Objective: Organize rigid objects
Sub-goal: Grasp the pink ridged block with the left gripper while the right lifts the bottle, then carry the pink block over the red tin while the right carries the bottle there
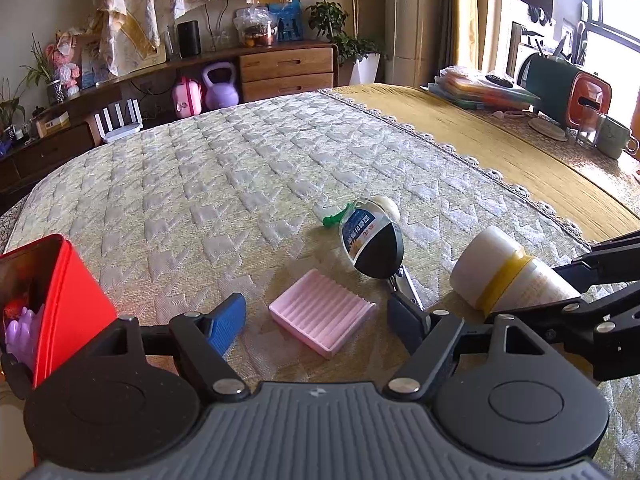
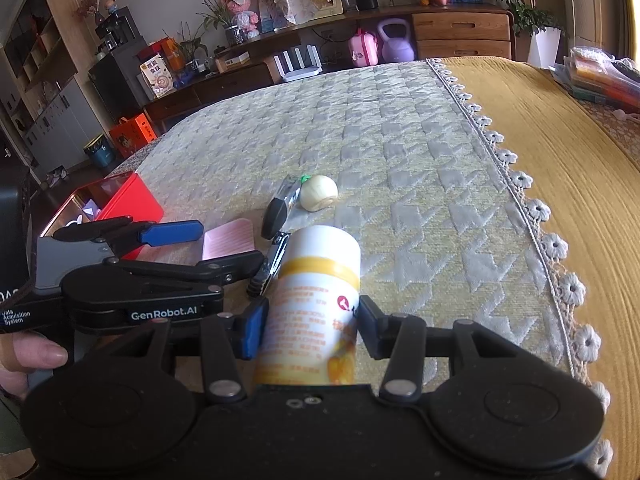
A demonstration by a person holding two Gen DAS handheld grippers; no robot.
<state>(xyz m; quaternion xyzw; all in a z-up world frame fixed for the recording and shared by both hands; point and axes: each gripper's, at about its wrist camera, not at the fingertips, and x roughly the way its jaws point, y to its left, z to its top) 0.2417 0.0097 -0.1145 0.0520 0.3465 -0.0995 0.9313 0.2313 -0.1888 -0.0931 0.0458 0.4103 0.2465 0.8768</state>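
The right gripper (image 2: 308, 328) clamps a white bottle (image 2: 316, 288) near the table's near edge. The left gripper (image 1: 320, 320) gapes empty over the pink soap dish (image 1: 323, 314) — red box (image 1: 76, 296) at the left edge.

On the quilted cover (image 1: 240, 168): one red tin box (image 1: 68, 296), holding one purple item (image 1: 22, 336) whose kind cannot be made out; one pink ridged soap dish (image 1: 322, 314); one clear bottle with a black cap (image 1: 370, 240); one small green-tipped piece (image 1: 330, 220) beside it; one nail clipper (image 1: 402, 284); one white-capped bottle with a yellow band (image 1: 508, 280). Two grippers: one left gripper (image 1: 320, 320), one right gripper (image 2: 310, 330). Behind: one purple kettlebell (image 1: 220, 86), one green mug (image 1: 614, 136).
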